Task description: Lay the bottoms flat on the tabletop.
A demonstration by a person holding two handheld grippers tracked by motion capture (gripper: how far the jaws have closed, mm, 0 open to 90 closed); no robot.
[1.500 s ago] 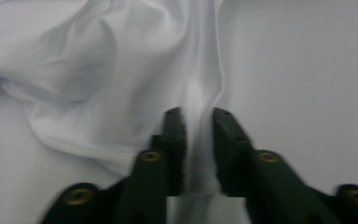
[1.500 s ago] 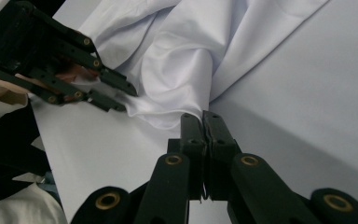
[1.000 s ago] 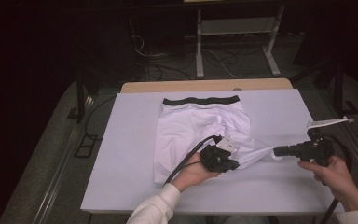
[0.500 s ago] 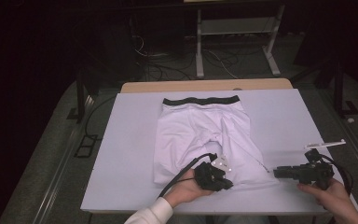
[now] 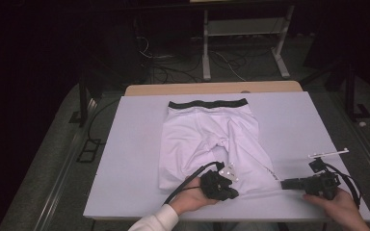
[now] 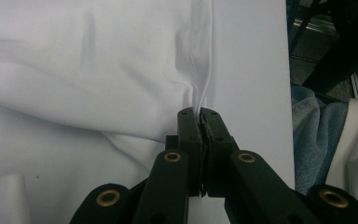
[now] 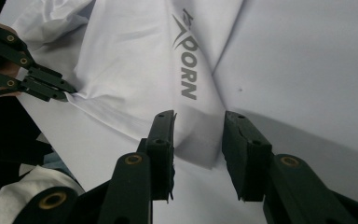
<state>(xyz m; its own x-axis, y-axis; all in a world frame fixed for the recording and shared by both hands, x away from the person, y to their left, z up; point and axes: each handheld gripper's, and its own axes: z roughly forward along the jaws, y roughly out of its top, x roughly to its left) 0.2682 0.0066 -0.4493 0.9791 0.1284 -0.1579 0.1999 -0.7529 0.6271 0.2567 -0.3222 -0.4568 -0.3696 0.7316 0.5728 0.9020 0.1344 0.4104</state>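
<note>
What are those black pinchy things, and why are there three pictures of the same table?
A person sits at a pale table with a hand-held pinching tool in each hand. One camera looks down from above; the other two ride on the tools and look along their jaws.

On the table lies a pair of white shorts with a dark waistband. The left gripper is shut on a fold of the shorts near their bottom edge; from above it is here. The right gripper has just let go: its jaws stand apart, with a corner of the shorts lying between them, not pinched. From above it sits near the table's front right corner.
</note>
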